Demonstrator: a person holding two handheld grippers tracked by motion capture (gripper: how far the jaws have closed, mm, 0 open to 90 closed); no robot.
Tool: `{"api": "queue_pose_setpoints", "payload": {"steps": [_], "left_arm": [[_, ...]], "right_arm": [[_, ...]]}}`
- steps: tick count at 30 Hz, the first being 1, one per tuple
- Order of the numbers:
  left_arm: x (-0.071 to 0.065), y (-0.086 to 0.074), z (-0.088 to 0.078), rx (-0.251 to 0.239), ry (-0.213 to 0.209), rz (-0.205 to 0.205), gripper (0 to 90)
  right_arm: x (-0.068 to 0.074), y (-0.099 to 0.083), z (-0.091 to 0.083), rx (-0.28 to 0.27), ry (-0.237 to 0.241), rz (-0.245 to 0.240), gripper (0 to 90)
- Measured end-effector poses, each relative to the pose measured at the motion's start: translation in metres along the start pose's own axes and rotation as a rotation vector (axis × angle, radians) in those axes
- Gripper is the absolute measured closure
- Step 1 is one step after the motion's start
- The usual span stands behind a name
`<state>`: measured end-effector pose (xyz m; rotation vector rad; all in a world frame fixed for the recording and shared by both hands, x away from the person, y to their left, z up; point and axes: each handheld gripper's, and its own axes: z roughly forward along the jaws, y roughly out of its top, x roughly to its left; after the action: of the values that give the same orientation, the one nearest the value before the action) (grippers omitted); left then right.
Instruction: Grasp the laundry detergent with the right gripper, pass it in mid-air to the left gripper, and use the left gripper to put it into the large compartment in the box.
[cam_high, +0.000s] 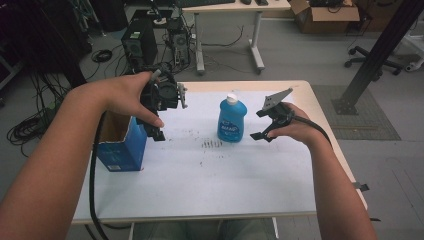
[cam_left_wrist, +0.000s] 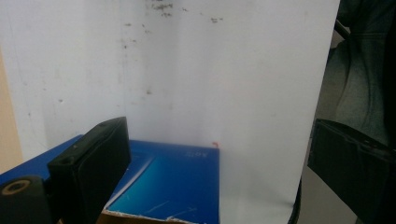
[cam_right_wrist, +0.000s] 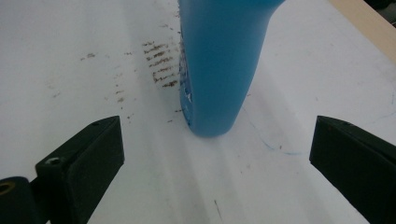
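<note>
- The right gripper (cam_high: 261, 124) is spread wide and holds nothing; in the right gripper view its two black jaws stand far apart, with white table between them.
- The blue bottle (cam_high: 232, 120) stands upright on the white table (cam_high: 210, 180), straight ahead of this gripper and near it, but not yet between the jaws. In the right gripper view the bottle (cam_right_wrist: 219, 60) sits in the middle of the opening, a little further forward than the jaw tips.
- I judge that the bottle is smooth plastic and filled with liquid, so it will be rather heavy for its size and a bit slippery. The walls may give a little under pressure.
- The body looks flat and wide, narrower toward the white cap (cam_high: 231, 98). A hold across the thin side of the middle body seems best; the cap is small and may slip.
- The liquid can move inside, so a tilted lift may swing the bottle.
- The left gripper (cam_high: 161, 107) is also spread open and empty. It hangs over the open blue box (cam_high: 121, 142), which in the left gripper view lies just below and ahead of its jaws (cam_left_wrist: 173, 186).
- The box looks like light cardboard, easy to push away.
</note>
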<state>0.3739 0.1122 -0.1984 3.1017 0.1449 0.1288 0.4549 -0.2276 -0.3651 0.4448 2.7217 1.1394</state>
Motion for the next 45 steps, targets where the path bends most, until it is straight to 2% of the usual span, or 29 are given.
{"api": "queue_pose_setpoints", "payload": {"steps": [4, 7, 12, 13, 20, 31, 45], "left_arm": [[0.0, 0.0, 0.001, -0.004, 0.003, -0.003, 6.3], [0.0, -0.001, 0.0, -0.01, 0.003, -0.008, 6.3], [0.0, -0.002, 0.001, -0.003, 0.003, -0.017, 6.3], [0.0, -0.002, 0.001, -0.002, 0.001, -0.018, 6.3], [0.001, -0.001, 0.001, 0.001, -0.003, -0.015, 6.3], [0.002, 0.0, 0.003, 0.0, -0.011, -0.011, 6.4], [0.002, 0.001, 0.004, 0.0, -0.014, -0.011, 6.4]], "right_arm": [[-0.002, -0.005, 0.007, -0.081, 0.006, 0.037, 2.9], [-0.003, -0.007, 0.013, -0.114, 0.005, 0.044, 2.9], [-0.003, -0.006, 0.023, -0.132, 0.012, 0.047, 2.9], [-0.003, -0.006, 0.027, -0.155, 0.017, 0.042, 3.0], [-0.003, -0.007, 0.038, -0.19, 0.026, 0.047, 2.7], [-0.003, -0.01, 0.051, -0.256, 0.02, 0.075, 1.7], [0.001, -0.006, 0.064, -0.32, 0.008, 0.08, 0.5]]}}
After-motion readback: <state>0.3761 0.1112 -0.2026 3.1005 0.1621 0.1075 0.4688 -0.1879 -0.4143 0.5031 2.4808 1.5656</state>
